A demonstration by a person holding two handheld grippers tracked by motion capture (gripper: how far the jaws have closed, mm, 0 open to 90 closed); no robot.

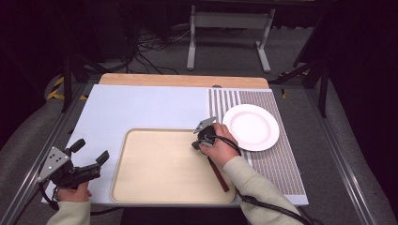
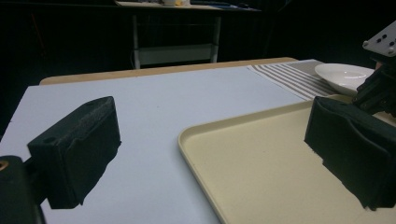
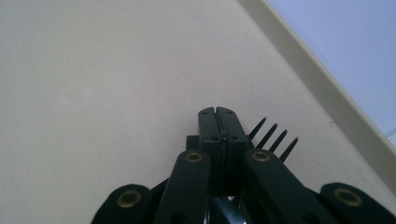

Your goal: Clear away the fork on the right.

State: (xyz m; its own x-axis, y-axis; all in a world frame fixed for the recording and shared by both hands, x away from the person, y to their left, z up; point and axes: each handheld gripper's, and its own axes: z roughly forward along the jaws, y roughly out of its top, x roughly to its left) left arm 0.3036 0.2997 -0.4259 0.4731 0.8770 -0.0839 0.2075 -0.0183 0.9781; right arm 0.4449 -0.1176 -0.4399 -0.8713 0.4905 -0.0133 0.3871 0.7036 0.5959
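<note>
A cream tray [image 1: 141, 187] lies on the pale blue table top, front centre. My right gripper [image 1: 196, 144] is over the tray's far right corner, shut on a fork. The fork's dark tines [image 3: 273, 135] stick out to the right of the closed jaws [image 3: 218, 112], low over the tray floor [image 3: 93, 93]. Its brown handle [image 1: 218, 174] runs back under the hand toward the tray's front right. My left gripper [image 1: 90, 151] hovers at the table's front left, just left of the tray, open with nothing between its pads [image 2: 79, 154]. A white plate [image 1: 251, 126] sits right of the tray.
The plate [image 2: 345, 74] rests on a striped grey mat [image 1: 277, 159] that covers the table's right side. A wooden strip [image 1: 183, 80] edges the far side. Bare table top [image 1: 141, 108] stretches behind the tray. Beyond the table are a metal stand and cables on the floor.
</note>
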